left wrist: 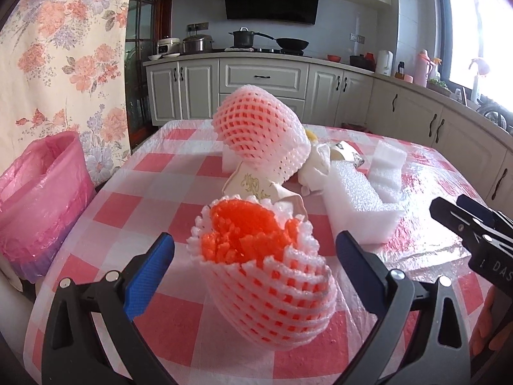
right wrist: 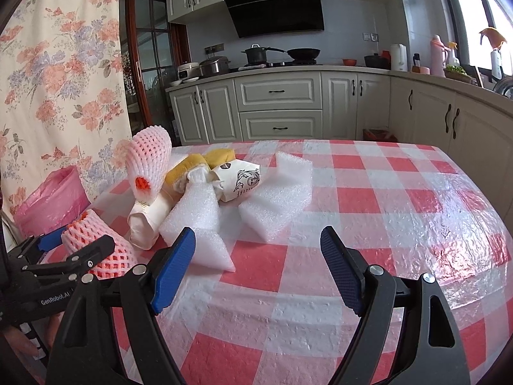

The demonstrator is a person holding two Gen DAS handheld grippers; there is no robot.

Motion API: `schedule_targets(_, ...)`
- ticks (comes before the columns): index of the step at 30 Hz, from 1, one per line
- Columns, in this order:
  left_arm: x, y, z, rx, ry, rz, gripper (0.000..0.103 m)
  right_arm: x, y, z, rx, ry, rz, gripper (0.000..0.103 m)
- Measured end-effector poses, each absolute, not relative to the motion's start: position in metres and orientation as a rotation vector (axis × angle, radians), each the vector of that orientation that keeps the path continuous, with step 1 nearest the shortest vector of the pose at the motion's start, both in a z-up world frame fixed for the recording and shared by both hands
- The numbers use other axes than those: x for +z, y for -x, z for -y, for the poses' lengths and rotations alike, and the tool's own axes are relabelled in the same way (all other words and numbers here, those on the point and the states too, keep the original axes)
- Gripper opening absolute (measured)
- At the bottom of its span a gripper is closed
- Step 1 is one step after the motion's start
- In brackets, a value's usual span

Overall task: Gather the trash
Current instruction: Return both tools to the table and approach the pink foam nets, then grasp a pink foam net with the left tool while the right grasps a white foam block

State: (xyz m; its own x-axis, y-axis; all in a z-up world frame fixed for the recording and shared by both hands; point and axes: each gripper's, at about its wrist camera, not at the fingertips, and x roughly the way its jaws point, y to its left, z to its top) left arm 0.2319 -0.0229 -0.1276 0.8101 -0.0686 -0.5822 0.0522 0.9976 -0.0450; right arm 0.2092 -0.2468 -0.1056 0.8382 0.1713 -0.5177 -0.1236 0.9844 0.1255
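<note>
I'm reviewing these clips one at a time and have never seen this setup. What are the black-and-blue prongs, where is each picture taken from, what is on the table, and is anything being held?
No robot here: a person holds a two-fingered claw in each hand, with a camera on each looking along its fingers. One picture is from the left claw, the other from the right claw.

On the checked tablecloth lies packing rubbish: two foam fruit nets, white foam blocks, crumpled printed paper and something yellow I cannot identify. A bin with a pink liner stands beside the table.

Nothing is held. Both claws are open; the nearer net sits between the left claw's fingers, not yet squeezed.
</note>
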Motion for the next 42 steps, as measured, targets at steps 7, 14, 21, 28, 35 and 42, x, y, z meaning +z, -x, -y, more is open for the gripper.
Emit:
schedule_targets(7, -0.137, -0.244, 0.021, -0.095, 0.039, -0.693, 0.077, -0.11, -0.217, 0.24, 0.165, -0.082, -0.581, 0.076)
schedule_targets(14, -0.139, -0.247, 0.017, -0.115, 0.029, -0.698, 0.042, -0.112, -0.227, 0.23, 0.192, -0.067, -0.603, 0.076)
schedule_targets(21, -0.138, -0.246, -0.003, -0.075, 0.003, -0.687, 0.034, -0.116, -0.243, 0.208, 0.256, -0.037, -0.638, 0.076)
schedule_targets(28, -0.137, -0.247, -0.019, -0.055, 0.025, -0.692, 0.034, -0.122, -0.267, 0.184, 0.271, 0.011, -0.699, 0.076)
schedule_targets(35, -0.136, -0.244, -0.012, -0.054, -0.005, -0.681, 0.034, -0.13, -0.275, 0.178, 0.263, 0.033, -0.752, 0.065)
schedule_targets(42, -0.136, -0.244, -0.011, -0.051, -0.015, -0.684, 0.034, -0.131, -0.275, 0.18, 0.26, 0.027, -0.754, 0.056)
